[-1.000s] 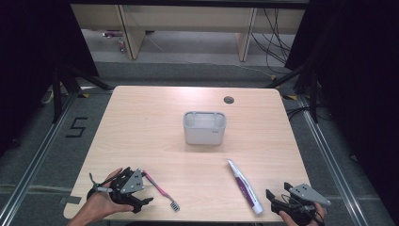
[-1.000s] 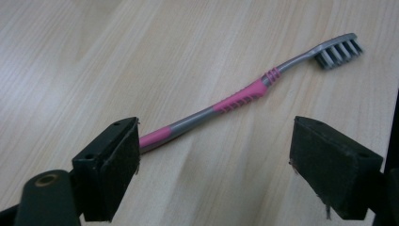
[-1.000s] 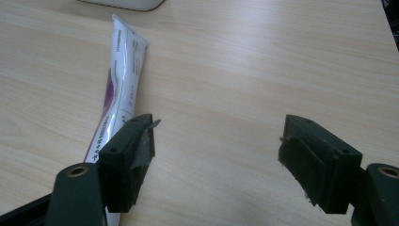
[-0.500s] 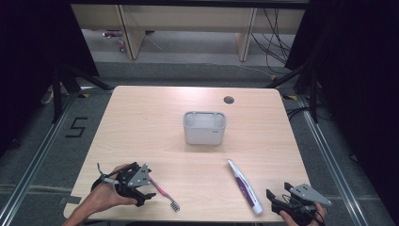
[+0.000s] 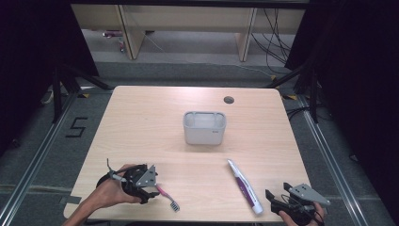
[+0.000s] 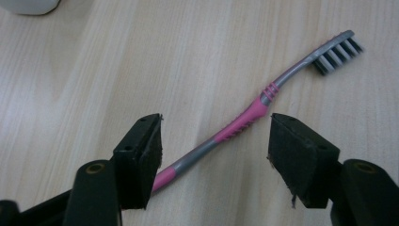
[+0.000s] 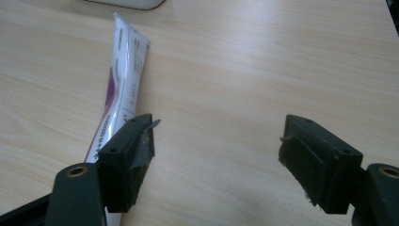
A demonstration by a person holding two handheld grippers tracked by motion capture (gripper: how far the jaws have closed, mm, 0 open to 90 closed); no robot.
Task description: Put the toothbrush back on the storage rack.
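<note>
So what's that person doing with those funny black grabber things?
A person holds a tool in each hand. The left tool is open around a pink and grey toothbrush lying on the table. The right tool is open beside a toothpaste tube. A white container sits mid-table.

A laboratory or recording workspace. A pale wooden desk [image 5: 141, 122] with a round cable port [image 5: 229, 100] stands on grey carpet tiles between metal floor rails [image 5: 33, 157], flanked by dark curtains [image 5: 33, 52] and black stand legs [image 5: 66, 84]. A taped numeral "5" [image 5: 76, 127] marks the floor at left. Loose cables [image 5: 277, 33] hang beside light wooden furniture [image 5: 188, 19] behind the desk. A person's hand [image 5: 106, 193] enters at the near edge, holding an instrumented hand-held gripper [image 5: 151, 187].
</note>
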